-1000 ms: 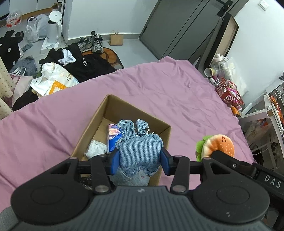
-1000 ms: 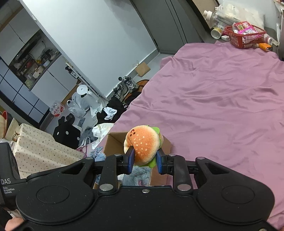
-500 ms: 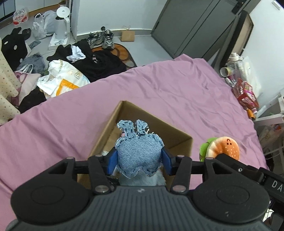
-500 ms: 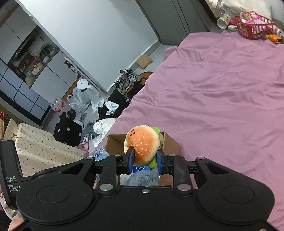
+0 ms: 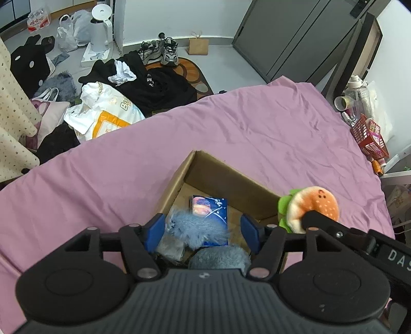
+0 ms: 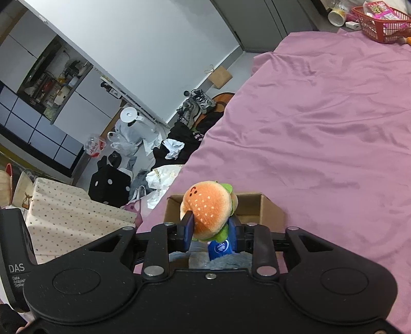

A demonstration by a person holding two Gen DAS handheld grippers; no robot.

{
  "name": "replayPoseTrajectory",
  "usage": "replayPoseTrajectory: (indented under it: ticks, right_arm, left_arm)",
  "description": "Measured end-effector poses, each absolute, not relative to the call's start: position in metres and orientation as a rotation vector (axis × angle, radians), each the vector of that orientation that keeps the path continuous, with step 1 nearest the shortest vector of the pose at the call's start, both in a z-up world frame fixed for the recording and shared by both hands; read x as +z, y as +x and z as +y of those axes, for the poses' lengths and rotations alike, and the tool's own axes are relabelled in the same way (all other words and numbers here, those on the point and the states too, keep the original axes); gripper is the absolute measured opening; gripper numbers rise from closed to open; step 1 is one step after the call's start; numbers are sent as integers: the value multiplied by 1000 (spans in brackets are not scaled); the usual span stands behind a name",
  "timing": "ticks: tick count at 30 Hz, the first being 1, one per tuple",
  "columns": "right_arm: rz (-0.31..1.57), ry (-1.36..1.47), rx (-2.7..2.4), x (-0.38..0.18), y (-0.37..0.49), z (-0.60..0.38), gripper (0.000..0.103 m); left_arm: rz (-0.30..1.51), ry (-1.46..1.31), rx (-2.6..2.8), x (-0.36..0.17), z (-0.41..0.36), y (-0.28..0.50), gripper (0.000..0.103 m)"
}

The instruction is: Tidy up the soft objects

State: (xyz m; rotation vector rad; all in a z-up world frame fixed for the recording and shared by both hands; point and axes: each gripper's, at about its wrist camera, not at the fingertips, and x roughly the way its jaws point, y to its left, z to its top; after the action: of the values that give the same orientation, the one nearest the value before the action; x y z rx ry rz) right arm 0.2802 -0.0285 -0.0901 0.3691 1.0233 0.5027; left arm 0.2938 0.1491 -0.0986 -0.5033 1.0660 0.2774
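Observation:
An open cardboard box [image 5: 221, 176] [image 6: 267, 209] sits on the purple bedsheet [image 5: 128, 159]. Inside it lie a blurred denim plush [image 5: 197, 226], a blue packet [image 5: 213, 208] and a grey fluffy item [image 5: 221, 258]. My left gripper [image 5: 201, 232] hovers over the box, open, its blue pads clear of the plush below. My right gripper [image 6: 210, 235] is shut on a burger plush [image 6: 209, 208], orange bun with green lettuce, held above the box's right side; the same burger plush [image 5: 313, 205] shows in the left wrist view.
Clothes, bags and shoes [image 5: 159, 51] litter the floor beyond the bed's far edge. A red basket [image 5: 370, 136] [image 6: 382, 20] stands off the bed's right corner. A dotted cream cover [image 6: 69, 218] lies to the left. The wide purple sheet [image 6: 321, 128] stretches beyond the box.
My left gripper has opened and the denim plush has dropped from its pads into the box. My right gripper keeps the burger plush and has moved closer over the box.

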Motion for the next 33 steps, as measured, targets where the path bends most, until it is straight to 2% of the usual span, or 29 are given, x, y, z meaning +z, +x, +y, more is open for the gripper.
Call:
replayPoseTrajectory:
  ticks: [6, 10, 12, 16, 21, 28, 30, 33]
  right_arm:
    - [1035, 373, 492, -90, 281, -32, 42]
    - [1028, 379, 475, -86, 275, -40, 43]
    - [1023, 380, 464, -83, 269, -46, 44]
    - [1009, 384, 445, -76, 262, -58, 49]
    - [984, 381, 416, -65, 249, -75, 59]
    - [928, 354, 381, -47, 224, -100, 69]
    - [912, 338, 372, -42, 217, -107, 80]
    - [868, 312, 350, -33, 203, -116, 89]
  left_arm:
    - [1054, -495, 288, -91, 149, 291, 67]
    - [1047, -484, 292, -85, 147, 287, 68]
    - [1042, -479, 293, -82, 145, 284, 74]
    - [1030, -462, 288, -75, 138, 277, 78]
    - [1019, -440, 272, -64, 127, 265, 85]
    - [995, -409, 230, -50, 110, 245, 87]
    - [996, -393, 222, -47, 103, 241, 88]
    - [1000, -375, 200, -43, 92, 233, 93]
